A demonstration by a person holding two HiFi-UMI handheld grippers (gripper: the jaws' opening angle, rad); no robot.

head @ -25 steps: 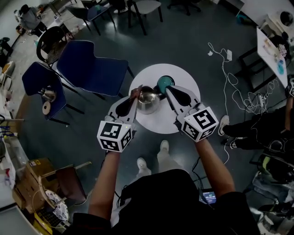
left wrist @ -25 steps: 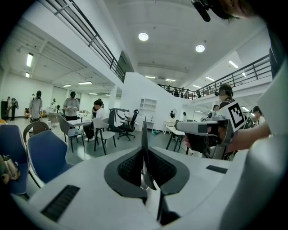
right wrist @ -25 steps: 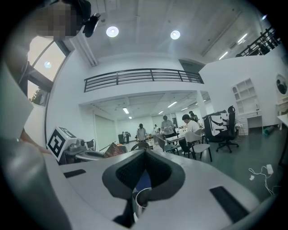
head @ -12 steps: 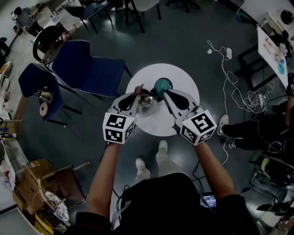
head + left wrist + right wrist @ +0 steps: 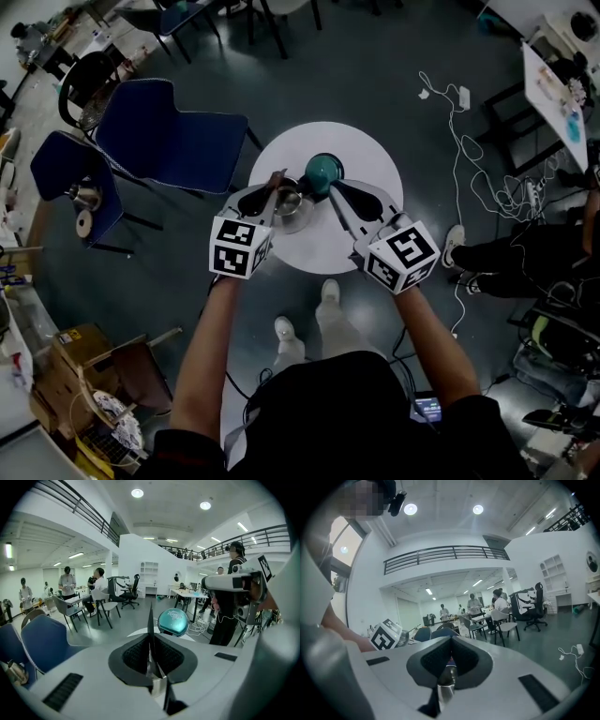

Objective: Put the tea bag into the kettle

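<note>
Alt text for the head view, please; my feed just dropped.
The left hand-held gripper holds a tea bag by the rim of an open steel kettle on a round white table. The right hand-held gripper reaches in from the other side, beside a teal dome.

2 grippers: L gripper point(image 5: 274, 185) w/ 1 tea bag point(image 5: 150, 620), R gripper point(image 5: 331, 186). Between them 1 steel kettle point(image 5: 291, 204); at R gripper tip 1 teal lid point(image 5: 322, 169); below, 1 worktop point(image 5: 375, 159); left of L gripper, 2 blue chairs point(image 5: 173, 131).
</note>
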